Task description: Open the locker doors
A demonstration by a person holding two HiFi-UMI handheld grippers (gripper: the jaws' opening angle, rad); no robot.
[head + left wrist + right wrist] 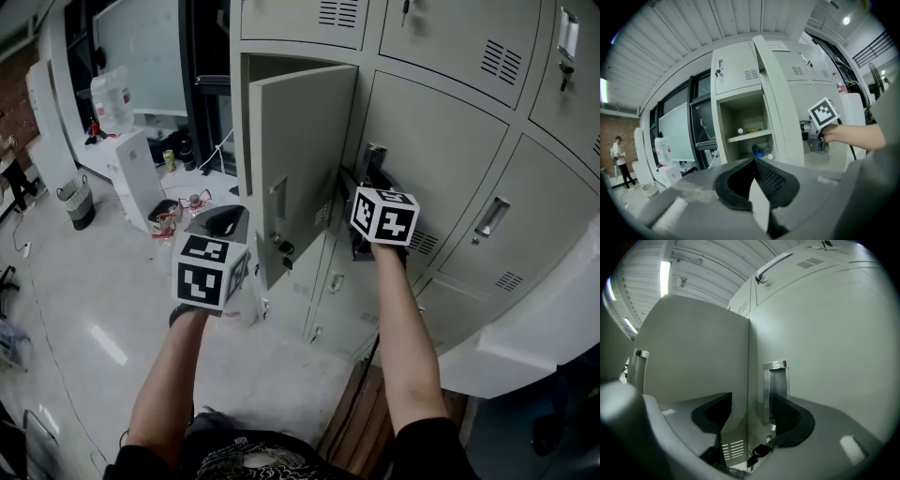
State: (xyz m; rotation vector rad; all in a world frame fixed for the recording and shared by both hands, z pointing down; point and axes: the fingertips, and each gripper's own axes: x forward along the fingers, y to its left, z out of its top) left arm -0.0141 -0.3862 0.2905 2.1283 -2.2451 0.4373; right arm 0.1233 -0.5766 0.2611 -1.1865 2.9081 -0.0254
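The right gripper (750, 411) is hovering, jaws standing apart, at the chrome handle (776, 380) of the closed locker door (441, 155). The left gripper (753, 164) (jaws pressed together, empty) is hanging beside the open locker door (300, 159).

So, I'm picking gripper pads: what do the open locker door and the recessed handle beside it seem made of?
Open locker door: probably painted sheet steel, matte pale grey; thin folded edge and punched vent slots. Recessed handle: likely chromed or polished metal; its rim shines mirror-bright.
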